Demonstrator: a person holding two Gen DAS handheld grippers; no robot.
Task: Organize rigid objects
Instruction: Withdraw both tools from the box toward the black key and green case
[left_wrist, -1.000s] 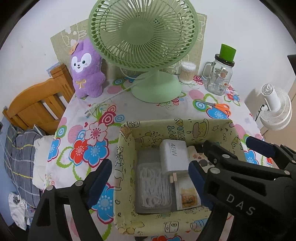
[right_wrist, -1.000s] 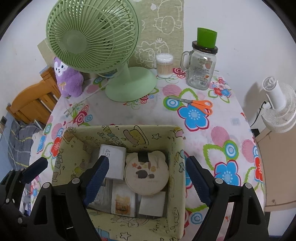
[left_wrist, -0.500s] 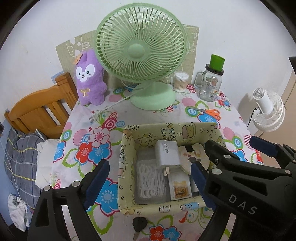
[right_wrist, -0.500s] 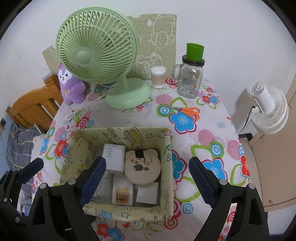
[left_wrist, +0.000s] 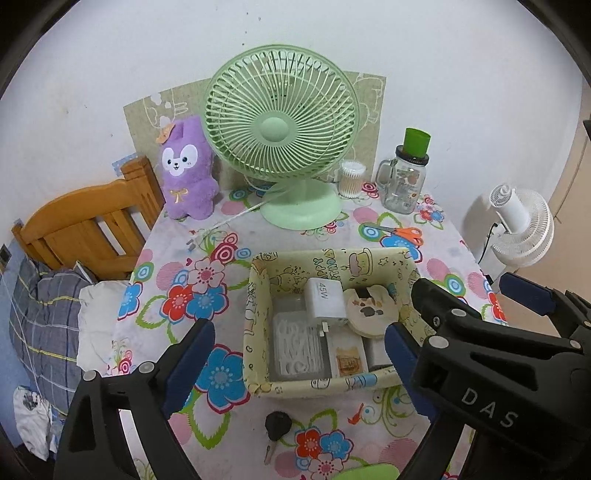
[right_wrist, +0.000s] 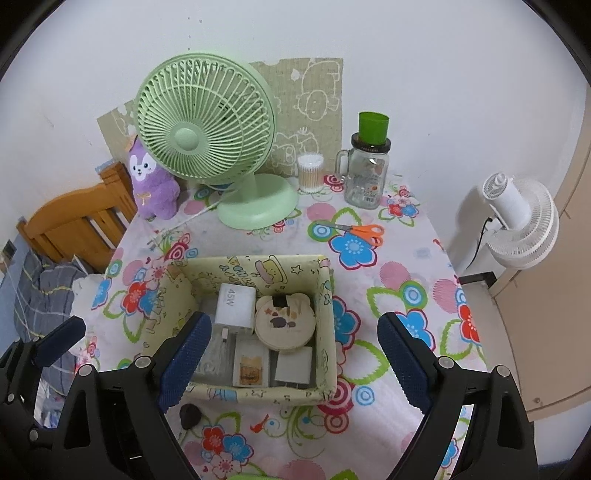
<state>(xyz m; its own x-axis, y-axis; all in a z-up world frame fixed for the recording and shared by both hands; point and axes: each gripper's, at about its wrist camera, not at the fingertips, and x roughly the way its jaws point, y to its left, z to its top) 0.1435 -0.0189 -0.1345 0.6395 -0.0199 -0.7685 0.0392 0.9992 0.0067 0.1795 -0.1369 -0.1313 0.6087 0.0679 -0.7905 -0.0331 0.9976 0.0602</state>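
Home bedroom: wooden bed frame (left_wrist: 85, 225), plush toy (left_wrist: 186, 173), floral tablecloth (left_wrist: 236, 236).

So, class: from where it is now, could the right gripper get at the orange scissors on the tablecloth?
Probably yes. The orange scissors lie flat in the open beyond the storage box, with bare cloth around them. The right gripper is empty with its jaws wide; it only has to pass over the box's corner.

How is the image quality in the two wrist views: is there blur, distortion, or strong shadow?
Left wrist view: sharp, evenly lit; fisheye bends the wall and darkens the corners; the green fan looks clear. Right wrist view: equally sharp, with the same curved edges; the white fan casts a soft shadow on the wall; no strong glare on the glass jar.
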